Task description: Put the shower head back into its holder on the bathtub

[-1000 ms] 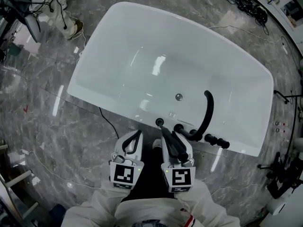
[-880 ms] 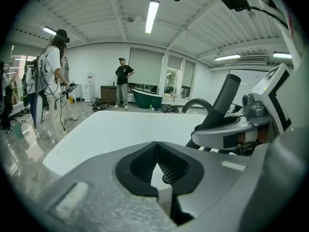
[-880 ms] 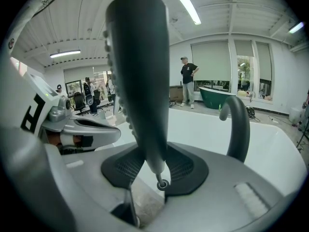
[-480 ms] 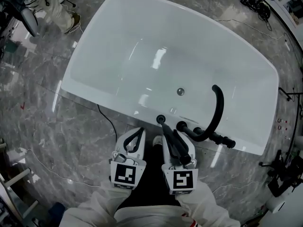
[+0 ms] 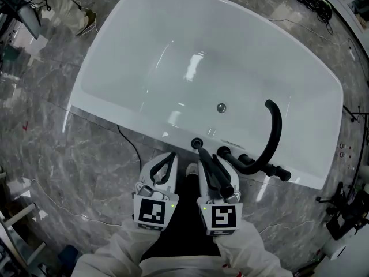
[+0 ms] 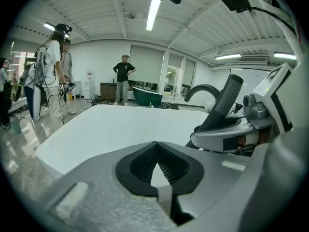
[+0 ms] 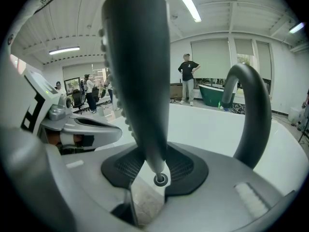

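Near rim of the bathtub: shower head gripped, not seated yet

Far left, the left tool hangs just short of the near rim of the bathtub, tips together, nothing in it. Beside it the right tool is clamped partway open on the dark shower head, pads pressing its narrow end. Just ahead of those tips sits the holder, as I read the black ring on the near rim. It looks unfilled, so my call: pick-up done, lining up and seating still left. Further right along that rim are black valve knobs and a curved black spout reaching over the basin. Tub is white and glossy, with the drain mid-basin. Around it the floor is grey, marble-look and shiny, with a cable trailing by the tub. Room is a large white hall with strip lights, people standing at the back and a green tub near them.
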`<state>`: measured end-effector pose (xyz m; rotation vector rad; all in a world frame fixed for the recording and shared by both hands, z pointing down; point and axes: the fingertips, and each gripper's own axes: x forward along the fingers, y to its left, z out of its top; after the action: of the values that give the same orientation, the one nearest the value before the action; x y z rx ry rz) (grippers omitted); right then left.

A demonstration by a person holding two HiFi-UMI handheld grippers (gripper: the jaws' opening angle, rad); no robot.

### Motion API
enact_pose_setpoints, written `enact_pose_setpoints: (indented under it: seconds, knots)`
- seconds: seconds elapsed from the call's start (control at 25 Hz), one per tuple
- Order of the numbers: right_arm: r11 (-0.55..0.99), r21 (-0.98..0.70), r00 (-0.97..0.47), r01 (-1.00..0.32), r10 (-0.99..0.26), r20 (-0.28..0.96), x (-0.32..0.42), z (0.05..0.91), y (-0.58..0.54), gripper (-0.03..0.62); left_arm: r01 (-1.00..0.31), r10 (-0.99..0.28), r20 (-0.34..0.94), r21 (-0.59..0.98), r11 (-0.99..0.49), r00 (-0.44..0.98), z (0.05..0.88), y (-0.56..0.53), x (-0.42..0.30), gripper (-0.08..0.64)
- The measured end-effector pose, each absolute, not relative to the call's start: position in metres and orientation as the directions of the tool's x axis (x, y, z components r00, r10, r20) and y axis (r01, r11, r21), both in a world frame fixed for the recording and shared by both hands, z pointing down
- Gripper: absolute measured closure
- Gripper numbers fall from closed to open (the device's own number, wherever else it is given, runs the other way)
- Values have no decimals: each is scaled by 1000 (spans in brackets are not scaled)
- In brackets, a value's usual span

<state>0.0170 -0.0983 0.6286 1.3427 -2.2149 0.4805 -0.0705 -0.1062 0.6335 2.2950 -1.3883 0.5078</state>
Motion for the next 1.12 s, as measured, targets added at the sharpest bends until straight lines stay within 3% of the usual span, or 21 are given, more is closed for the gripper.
enact_pose_setpoints:
  seconds: [1.12]
  knots:
    - [484,-38,-385,-874,-644,660,14,704,-108,456,-910,-732,543,195,-367,412,687,-110,-81,558]
